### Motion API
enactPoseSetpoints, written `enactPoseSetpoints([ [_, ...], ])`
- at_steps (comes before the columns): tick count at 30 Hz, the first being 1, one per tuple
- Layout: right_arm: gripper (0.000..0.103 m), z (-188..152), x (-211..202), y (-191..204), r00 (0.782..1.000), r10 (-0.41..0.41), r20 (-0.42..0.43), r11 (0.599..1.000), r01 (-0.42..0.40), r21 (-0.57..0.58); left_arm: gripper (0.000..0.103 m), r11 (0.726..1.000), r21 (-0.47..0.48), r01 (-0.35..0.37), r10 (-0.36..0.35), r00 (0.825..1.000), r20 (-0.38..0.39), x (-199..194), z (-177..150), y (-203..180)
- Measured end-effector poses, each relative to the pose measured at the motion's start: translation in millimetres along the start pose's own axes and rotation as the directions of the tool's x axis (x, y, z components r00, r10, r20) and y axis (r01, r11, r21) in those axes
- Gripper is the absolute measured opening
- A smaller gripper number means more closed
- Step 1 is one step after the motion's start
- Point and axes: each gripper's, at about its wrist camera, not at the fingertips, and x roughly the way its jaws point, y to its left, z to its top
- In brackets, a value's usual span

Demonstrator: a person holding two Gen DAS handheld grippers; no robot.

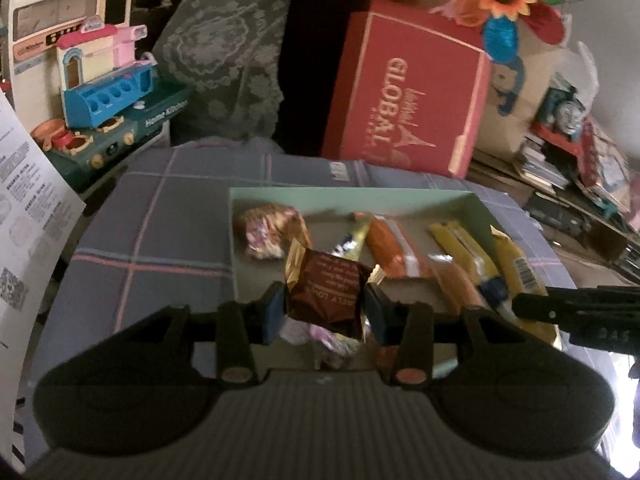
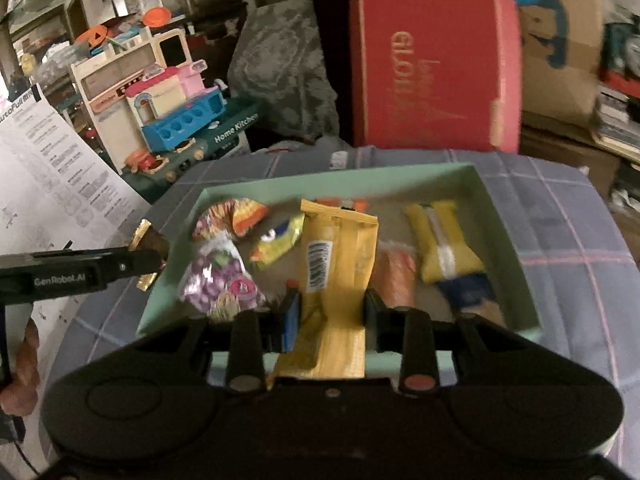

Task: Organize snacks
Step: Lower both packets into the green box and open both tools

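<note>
1. Two handheld grippers are working over a pale green tray (image 2: 508, 240) of snacks on a checked cloth (image 1: 152, 216). The left gripper (image 1: 324, 308) is clamping a dark brown square packet (image 1: 326, 292) between its blue-padded jaws, which are standing partly apart, just the packet's width.
2. The right gripper (image 2: 332, 312) is pinching a long yellow wrapper (image 2: 340, 280) with a barcode, its jaws narrowed onto the wrapper's sides, the near end crumpling toward the camera.
3. Lying in the tray are a purple foil packet (image 2: 220, 280), an orange-and-pink foil packet (image 2: 232, 212), a small yellow candy (image 2: 280, 240), an orange wrapped bar (image 1: 390, 248) and a yellow-and-blue packet (image 2: 444, 244); motion blur is smearing their labels.
4. The brown packet is hanging just above the tray's near left part, hiding some of the purple foil beneath it.
5. In the right wrist view the left gripper is entering from the left edge, cut off by the frame, with part of a hand (image 2: 24, 364) behind it.
6. The tray is sitting near the cloth's middle, with bare cloth remaining on both sides.
7. Beyond the far edge a red box (image 1: 408, 88), a toy kitchen (image 1: 96, 80) and a grey patterned cushion (image 1: 224, 52) are crowding the background.
</note>
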Motion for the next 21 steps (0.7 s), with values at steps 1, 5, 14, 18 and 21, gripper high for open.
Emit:
enactPoseSetpoints([
  [1,0.033,6,9,2,1.0,0.006,-0.002,1.0,-0.006,-0.008,0.043,1.0,-0.004,-0.007,0.007,1.0,-0.005,6,4,3],
  [5,0.034,14,37,12,0.999,0.028,-0.025,0.999,-0.029,-0.04,0.043,0.999,-0.02,-0.026,0.025,0.999,-0.031,29,12,12],
  [14,0.033,29,79,29,0.997,0.073,-0.035,0.997,-0.074,-0.022,0.046,0.998,0.015,-0.061,0.062,0.996,-0.057,56,7,13],
  [18,0.05,28,74,28,0.998,0.056,-0.02,0.998,-0.057,-0.029,0.078,0.994,0.058,-0.092,0.093,0.995,-0.02,50,5,6],
  [21,0.1,23,63,24,1.0,0.028,0.002,1.0,-0.028,-0.011,0.09,0.993,0.066,-0.101,0.102,0.995,-0.005,44,5,3],
])
